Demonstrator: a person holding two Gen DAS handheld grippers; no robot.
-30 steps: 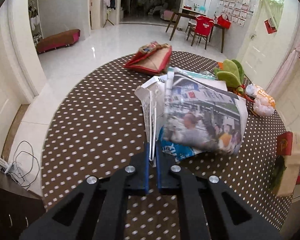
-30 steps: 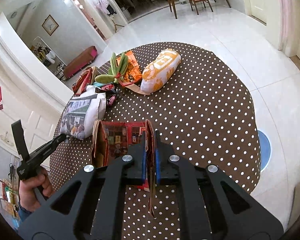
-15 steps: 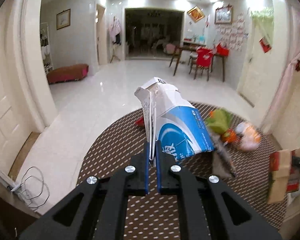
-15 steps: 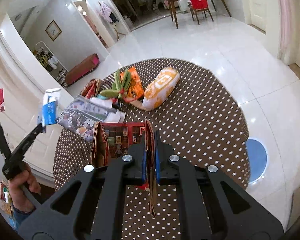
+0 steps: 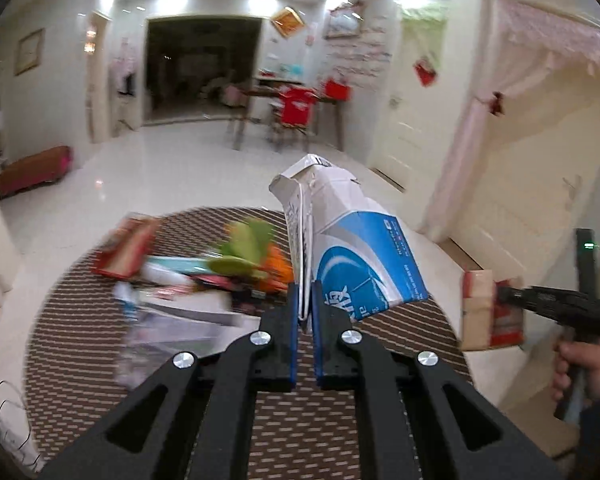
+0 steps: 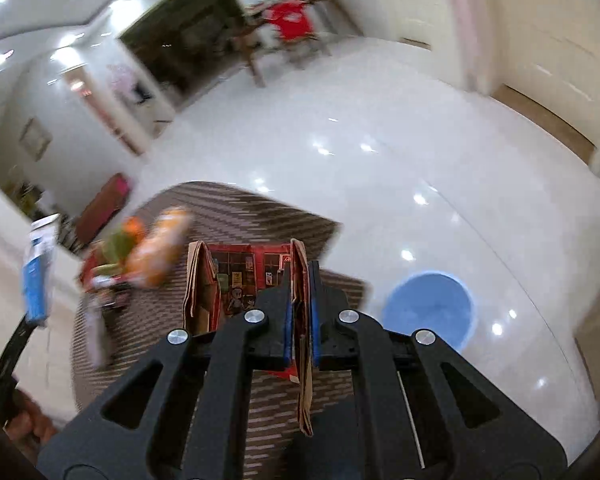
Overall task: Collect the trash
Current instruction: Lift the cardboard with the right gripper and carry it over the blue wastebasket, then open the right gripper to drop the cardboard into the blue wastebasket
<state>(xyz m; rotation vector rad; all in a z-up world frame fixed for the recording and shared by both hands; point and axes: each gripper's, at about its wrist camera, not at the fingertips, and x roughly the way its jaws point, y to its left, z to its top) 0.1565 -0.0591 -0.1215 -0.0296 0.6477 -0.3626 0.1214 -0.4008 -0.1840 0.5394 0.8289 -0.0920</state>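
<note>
- Left gripper (image 5: 306, 308), at the frame's lower centre, points level across the room; its fingers (image 5: 291, 306) pinch a white-and-blue carton (image 5: 356, 248) held above the counter (image 5: 80, 344).
- Right gripper (image 6: 300, 300) tilts downward, fingers (image 6: 286, 304) clamped on a red-and-brown paper bag (image 6: 236, 280).
- A blue bin (image 6: 428, 312) sits on the floor, lower right.
- Blurred litter (image 5: 236, 260) lies on the counter, centre left.
</note>
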